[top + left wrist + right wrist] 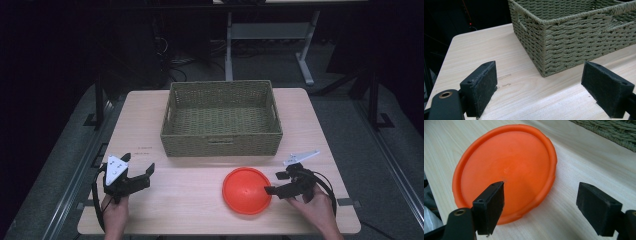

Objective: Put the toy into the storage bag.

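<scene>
An orange round disc (246, 190) lies flat on the wooden table (190, 205), front centre-right; its rim faces up in the right gripper view (506, 170). My right gripper (276, 183) is open just at the disc's right edge, one jaw over the disc and the other over bare wood (540, 205). A green woven basket (221, 119) stands at the middle back, its corner near in the left gripper view (564, 32). My left gripper (139, 163) is open at the front left, nothing between its jaws (539, 87), pointing toward the basket's corner.
Beyond the table stand a grey metal frame (305, 55) and cables on the dark floor. The table's left edge (446, 60) runs close to my left gripper. Bare wood lies between the two grippers and in front of the basket.
</scene>
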A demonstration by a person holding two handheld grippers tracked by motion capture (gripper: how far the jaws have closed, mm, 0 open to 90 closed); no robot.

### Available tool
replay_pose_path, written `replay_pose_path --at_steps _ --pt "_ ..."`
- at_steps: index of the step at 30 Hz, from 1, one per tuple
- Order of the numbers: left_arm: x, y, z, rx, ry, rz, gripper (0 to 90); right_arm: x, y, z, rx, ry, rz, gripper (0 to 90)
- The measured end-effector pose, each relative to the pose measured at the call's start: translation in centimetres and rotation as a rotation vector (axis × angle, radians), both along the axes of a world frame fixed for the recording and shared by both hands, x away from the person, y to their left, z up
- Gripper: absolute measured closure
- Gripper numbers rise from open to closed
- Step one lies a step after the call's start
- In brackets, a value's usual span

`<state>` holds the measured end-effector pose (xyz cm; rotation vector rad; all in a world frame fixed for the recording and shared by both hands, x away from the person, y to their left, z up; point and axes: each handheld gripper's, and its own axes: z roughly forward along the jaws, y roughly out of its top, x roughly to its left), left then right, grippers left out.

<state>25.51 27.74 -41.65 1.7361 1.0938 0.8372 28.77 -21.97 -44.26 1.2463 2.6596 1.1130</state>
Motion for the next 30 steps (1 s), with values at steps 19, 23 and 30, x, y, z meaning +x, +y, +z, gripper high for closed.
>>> replay_pose_path --at_steps 19,23,30 --pt "0.0 -0.1 0.0 0.004 0.0 -0.006 12.8 1.8 1.7 -0.9 -0.028 0.049 0.017 27.8" --pt "0.0 -0.1 0.0 0.003 -0.002 -0.006 12.8 2.1 1.8 -1.2 -0.037 0.059 0.024 31.3" --pt "0.0 -0.1 0.0 0.002 -0.002 -0.006 12.8 2.5 2.3 -1.0 -0.059 0.075 0.022 41.3"
